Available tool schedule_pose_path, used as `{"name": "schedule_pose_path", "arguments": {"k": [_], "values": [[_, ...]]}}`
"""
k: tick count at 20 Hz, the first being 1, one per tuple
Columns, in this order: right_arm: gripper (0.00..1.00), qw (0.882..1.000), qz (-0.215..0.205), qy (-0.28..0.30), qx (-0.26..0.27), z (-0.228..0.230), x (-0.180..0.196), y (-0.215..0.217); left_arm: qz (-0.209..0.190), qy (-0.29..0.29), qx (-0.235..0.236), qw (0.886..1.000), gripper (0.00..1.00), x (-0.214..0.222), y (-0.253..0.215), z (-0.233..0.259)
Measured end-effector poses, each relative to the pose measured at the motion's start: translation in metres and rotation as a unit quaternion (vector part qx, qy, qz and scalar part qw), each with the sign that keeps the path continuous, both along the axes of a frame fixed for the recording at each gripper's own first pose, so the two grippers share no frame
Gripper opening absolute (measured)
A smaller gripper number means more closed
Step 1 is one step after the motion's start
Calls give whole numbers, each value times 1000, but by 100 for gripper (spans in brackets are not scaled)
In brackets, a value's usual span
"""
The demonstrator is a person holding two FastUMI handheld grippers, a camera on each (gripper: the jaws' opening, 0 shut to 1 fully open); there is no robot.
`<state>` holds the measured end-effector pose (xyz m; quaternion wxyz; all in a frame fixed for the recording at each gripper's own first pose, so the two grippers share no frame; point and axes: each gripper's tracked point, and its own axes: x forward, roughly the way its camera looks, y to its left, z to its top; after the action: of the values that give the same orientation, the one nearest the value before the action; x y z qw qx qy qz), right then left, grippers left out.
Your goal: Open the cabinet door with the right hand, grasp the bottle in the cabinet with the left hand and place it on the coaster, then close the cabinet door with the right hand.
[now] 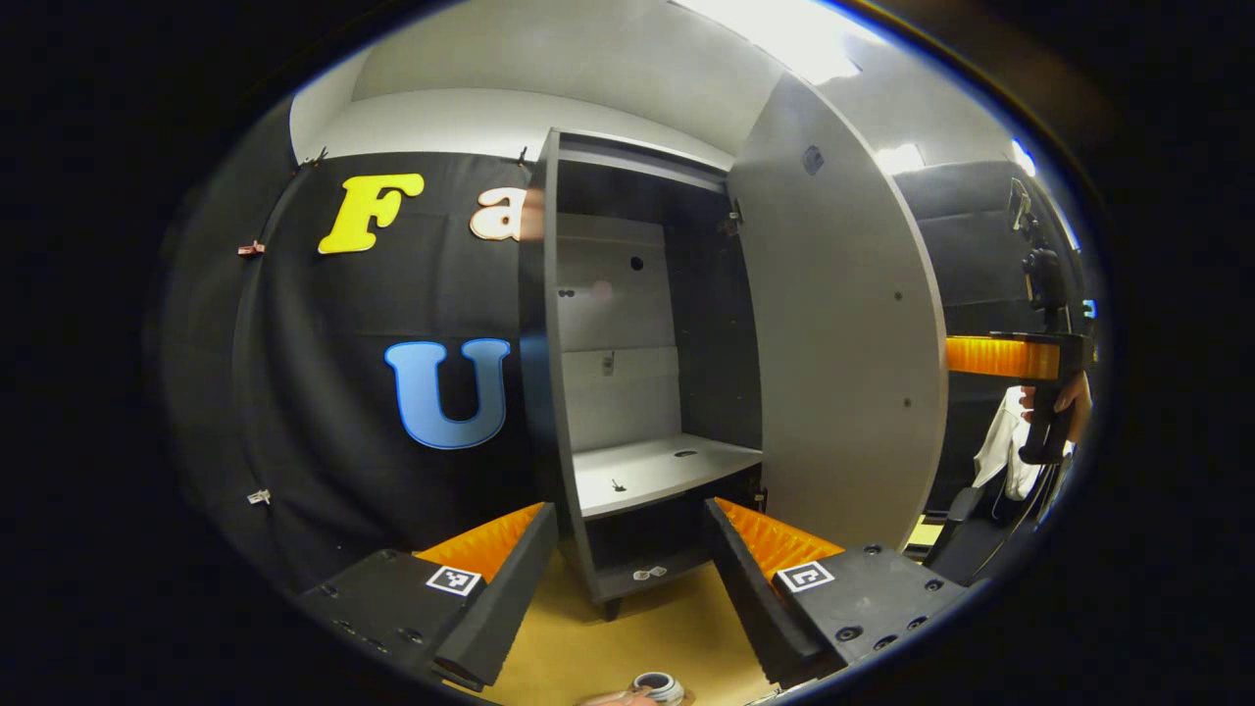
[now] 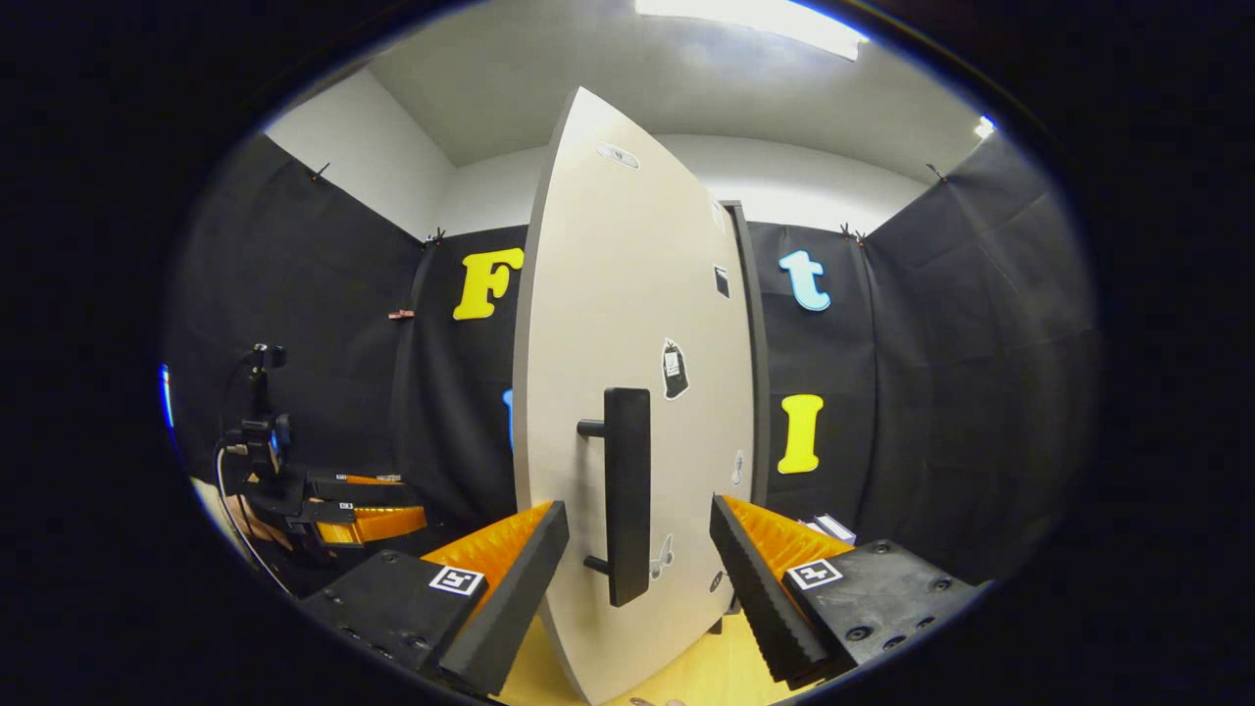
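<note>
- Ribbed pads line both fingers of the left gripper, one pair counted in the left gripper view; the fingers stand wide apart with nothing between them.
- At 6 o'clock in that view, one bottle is cut off by the lower edge; just its round cap end shows, lying on the yellowish table. Whether a coaster sits beneath it cannot be told.
- One cabinet stands beyond at 12 o'clock, open, with one pale shelf bearing nothing visible.
- One cabinet door is swung out at 2 o'clock.
- Far off at 3 o'clock, a person's hand holds the other gripper's grip level, partly cut by the door.
- In the right gripper view, the right gripper points forward at the door's outer face, fingers spread apart on either side of one dark vertical handle, not touching it.
- Several small stickers dot the door; their detail is too small to make out.
- At 9 o'clock, the left gripper shows farther off, dim and partly hidden.
</note>
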<state>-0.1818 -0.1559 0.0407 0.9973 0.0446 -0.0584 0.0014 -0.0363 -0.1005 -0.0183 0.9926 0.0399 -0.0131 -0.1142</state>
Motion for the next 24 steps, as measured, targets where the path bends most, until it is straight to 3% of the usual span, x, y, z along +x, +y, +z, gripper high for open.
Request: {"name": "schedule_pose_path", "arguments": {"k": [3, 8, 12, 17, 24], "values": [[96, 1000, -1, -13, 1, 3, 18, 25, 7, 6, -6, 1000, 93, -5, 19, -2], [98, 1000, 15, -6, -4, -3, 12, 37, 4, 3, -10, 1000, 94, -9, 24, 1], [97, 999, -16, 3, -39, -4, -1, 8, -15, 2, -28, 999, 94, -11, -1, 1], [98, 999, -23, 11, -20, -11, -11, -25, -19, -7, -21, 1000, 94, -11, -36, 11], [98, 998, -46, 30, -37, -32, -15, -72, -23, -20, -41, 999, 94, -7, -100, 23]]}}
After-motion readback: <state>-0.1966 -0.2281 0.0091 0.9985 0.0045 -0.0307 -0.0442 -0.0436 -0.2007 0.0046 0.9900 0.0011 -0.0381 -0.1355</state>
